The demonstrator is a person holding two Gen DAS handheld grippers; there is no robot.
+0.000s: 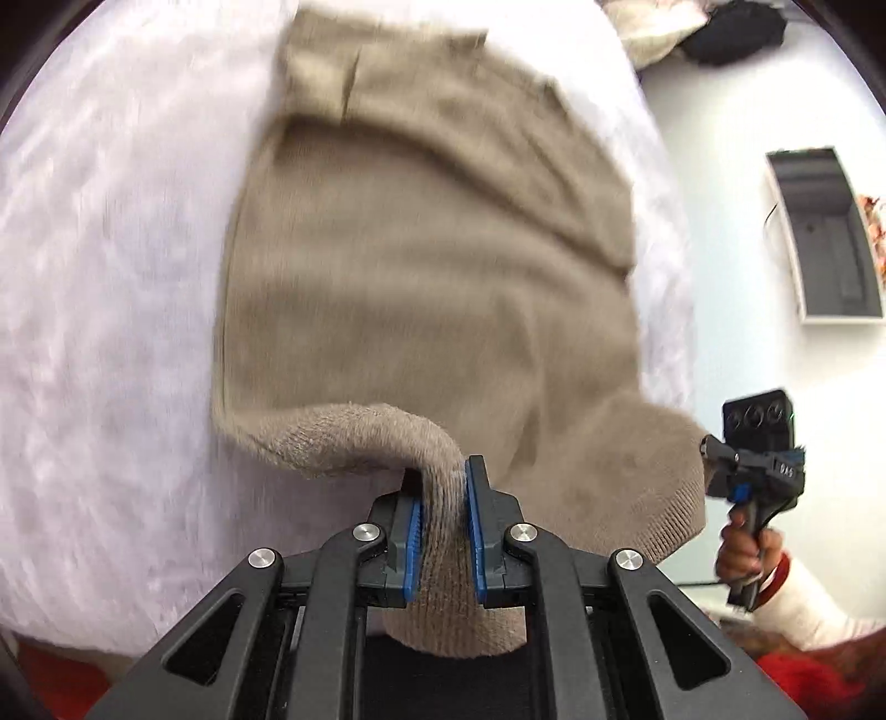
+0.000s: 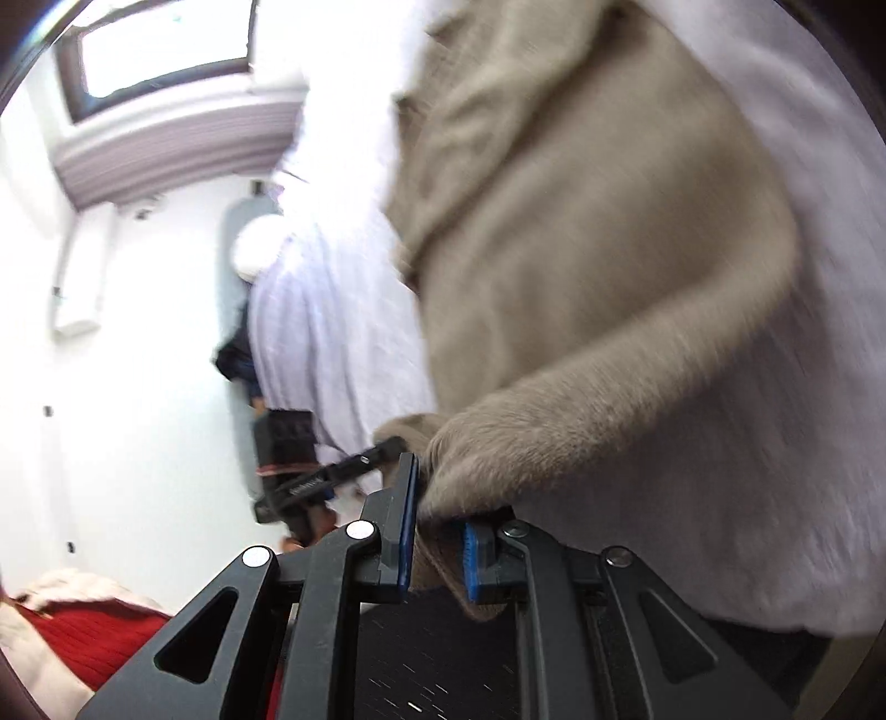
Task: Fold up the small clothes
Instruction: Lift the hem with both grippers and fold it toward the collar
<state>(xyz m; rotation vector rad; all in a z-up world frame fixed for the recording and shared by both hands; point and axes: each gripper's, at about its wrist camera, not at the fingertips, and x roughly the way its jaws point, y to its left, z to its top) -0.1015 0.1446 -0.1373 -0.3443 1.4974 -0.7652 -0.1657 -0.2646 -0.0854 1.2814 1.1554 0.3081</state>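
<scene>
left gripper: black two-finger gripper with blue ribbed pads, nearest the lens in the left wrist view, clenched on a bunched ribbed hem of the garment; fabric fills the gap between the pads and hangs below them.
right gripper: matching black gripper with blue pads, nearest the lens in the right wrist view, clamped on another fold of the same hem; seen also from the left wrist view at the right edge, biting the garment's near right corner.
garment: beige fuzzy knit sweater, spread over the bed from near to far, near edge lifted off the cover at both gripped corners, far part flat with a folded collar area; blurred.
bed cover: white fluffy blanket under the sweater, showing on its left and right.
hand: person's hand with white sleeve on the right gripper's handle, right of the bed.
floor items: open white-rimmed grey box at right, well apart from the bed; dark clothing heap at far right.
red item: red ribbed knit cloth at near left in the right wrist view.
</scene>
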